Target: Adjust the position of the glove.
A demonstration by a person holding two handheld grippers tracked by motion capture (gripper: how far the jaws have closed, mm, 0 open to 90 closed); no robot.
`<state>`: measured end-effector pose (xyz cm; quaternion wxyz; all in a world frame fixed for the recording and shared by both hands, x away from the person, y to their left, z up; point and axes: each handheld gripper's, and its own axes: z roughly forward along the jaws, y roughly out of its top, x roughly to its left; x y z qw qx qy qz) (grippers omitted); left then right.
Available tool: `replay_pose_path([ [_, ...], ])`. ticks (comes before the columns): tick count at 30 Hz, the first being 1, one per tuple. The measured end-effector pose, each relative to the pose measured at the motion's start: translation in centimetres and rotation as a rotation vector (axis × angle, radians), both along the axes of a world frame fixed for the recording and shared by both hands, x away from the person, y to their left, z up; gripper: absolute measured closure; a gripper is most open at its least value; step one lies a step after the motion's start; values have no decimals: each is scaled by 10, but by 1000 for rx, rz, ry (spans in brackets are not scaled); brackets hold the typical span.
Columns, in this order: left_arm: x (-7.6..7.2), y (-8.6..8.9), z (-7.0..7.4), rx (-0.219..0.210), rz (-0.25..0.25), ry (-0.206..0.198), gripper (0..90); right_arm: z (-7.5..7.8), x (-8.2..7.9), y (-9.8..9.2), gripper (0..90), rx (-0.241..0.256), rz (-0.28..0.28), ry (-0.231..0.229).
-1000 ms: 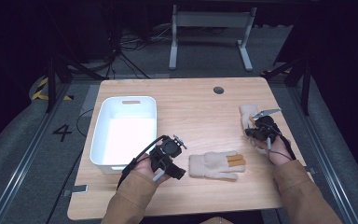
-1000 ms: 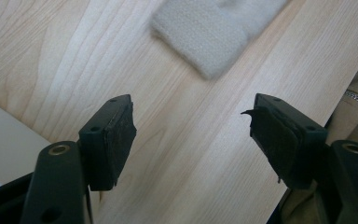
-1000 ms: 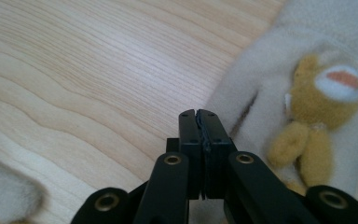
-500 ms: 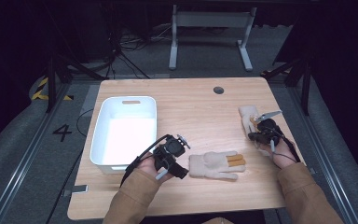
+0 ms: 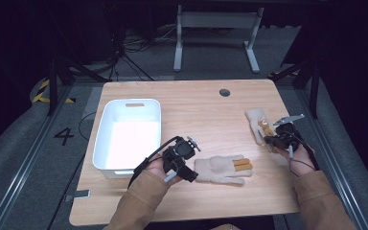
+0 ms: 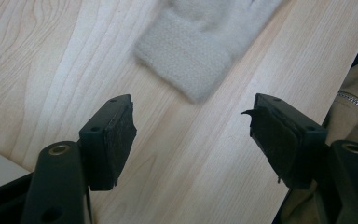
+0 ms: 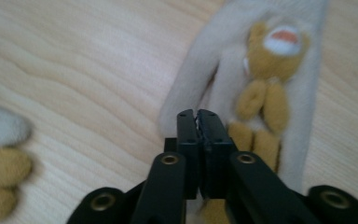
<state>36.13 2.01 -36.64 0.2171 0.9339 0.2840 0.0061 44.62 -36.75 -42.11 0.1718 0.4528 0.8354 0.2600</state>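
- So there are two cream gloves on the wooden table: the near glove lies flat just right of the white bin, and the far glove, with a bear patch, sits well right of that bin.
- Looks like the step is grabbing the near glove's cuff; I'd go low and centre the cuff between the pads.
- Left gripper is spread wide, holding nothing, cuff just ahead.
- Right gripper is pressed fully closed over the far glove; can't tell if any fabric is pinched.
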Motion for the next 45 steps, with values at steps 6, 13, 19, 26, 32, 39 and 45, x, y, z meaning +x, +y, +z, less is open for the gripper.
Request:
replay_pose_path([
  [6,-2,6,-1,0,21,-2,313,10,8,-6,596,68,-81,-83],
  [13,-5,14,-5,-2,54,2,313,5,27,-14,518,85,-147,-86],
  [19,-7,21,-8,6,79,6,312,-7,44,-15,474,72,-194,-52],
  [26,-10,28,-8,3,97,11,312,-18,54,-11,488,27,-208,-19],
  [32,-11,31,-8,2,104,8,312,-18,54,-8,664,13,-173,-9],
  [39,-8,28,-8,-1,97,7,312,-11,49,-11,723,29,-155,-19],
  [45,-6,27,-5,-8,89,4,312,1,40,-15,731,50,-142,-35],
])
